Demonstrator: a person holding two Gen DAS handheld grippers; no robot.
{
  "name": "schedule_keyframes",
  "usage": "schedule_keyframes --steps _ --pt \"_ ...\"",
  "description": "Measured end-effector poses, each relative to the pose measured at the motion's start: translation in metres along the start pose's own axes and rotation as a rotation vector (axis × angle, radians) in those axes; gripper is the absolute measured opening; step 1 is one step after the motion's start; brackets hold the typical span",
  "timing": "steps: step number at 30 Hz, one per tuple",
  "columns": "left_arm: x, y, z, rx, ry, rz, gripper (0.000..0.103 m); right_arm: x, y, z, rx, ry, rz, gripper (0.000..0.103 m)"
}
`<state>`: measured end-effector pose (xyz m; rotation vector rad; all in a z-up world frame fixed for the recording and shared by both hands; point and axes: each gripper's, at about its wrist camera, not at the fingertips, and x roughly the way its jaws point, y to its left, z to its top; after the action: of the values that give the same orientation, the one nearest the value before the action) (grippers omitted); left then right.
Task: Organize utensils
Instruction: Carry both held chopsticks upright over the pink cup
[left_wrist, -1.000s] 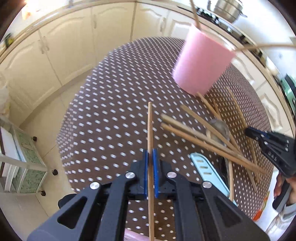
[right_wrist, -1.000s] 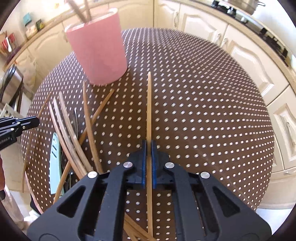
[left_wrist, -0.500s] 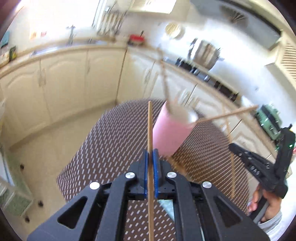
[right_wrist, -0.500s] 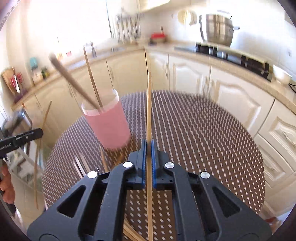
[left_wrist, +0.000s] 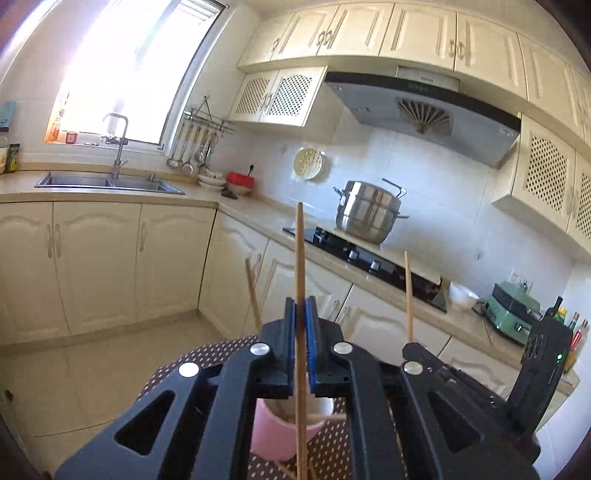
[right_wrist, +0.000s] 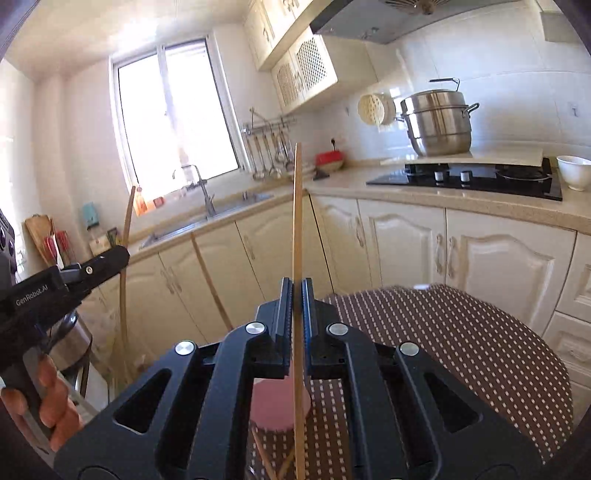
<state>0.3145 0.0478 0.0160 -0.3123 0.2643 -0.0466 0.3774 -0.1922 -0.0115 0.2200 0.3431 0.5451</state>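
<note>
My left gripper is shut on a wooden chopstick that stands upright between the blue pads. Under its jaws stands the pink cup on the dotted table, with a chopstick leaning out of it. My right gripper is shut on a second upright chopstick, above the pink cup. Each view shows the other gripper: the right one with its stick, and the left one with its stick, held by a hand.
Loose chopsticks lie on the brown dotted table in front of the cup. Behind are cream cabinets, a sink, a black hob with a steel steamer pot, and a white bowl.
Both grippers have risen and tipped from looking down at the table to nearly level, each lifting its chopstick off the table. The pink cup now sits low, under the jaws.
</note>
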Motion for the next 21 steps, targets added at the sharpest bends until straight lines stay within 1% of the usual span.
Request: schedule_keyframes --steps 4,7,12,14,20,21 --pt "0.012 -0.007 0.008 0.01 -0.075 0.001 0.005 0.018 -0.006 0.012 0.035 -0.047 0.03 0.005" --pt "0.022 -0.01 0.016 0.011 -0.118 -0.017 0.005 0.028 -0.009 0.019 0.055 -0.075 0.062 0.006" --pt "0.039 -0.014 0.02 0.02 -0.155 -0.034 0.006 0.039 -0.013 0.023 0.103 -0.122 0.14 0.006" --pt "0.045 -0.015 0.02 0.025 -0.175 -0.025 0.006 0.04 -0.013 0.024 0.115 -0.155 0.165 0.006" --pt "0.055 -0.013 0.015 0.046 -0.217 -0.004 0.006 0.054 -0.004 0.022 0.095 -0.161 0.212 0.006" --pt "0.057 -0.012 0.014 0.044 -0.215 -0.002 0.006 0.056 -0.002 0.021 0.088 -0.16 0.213 0.006"
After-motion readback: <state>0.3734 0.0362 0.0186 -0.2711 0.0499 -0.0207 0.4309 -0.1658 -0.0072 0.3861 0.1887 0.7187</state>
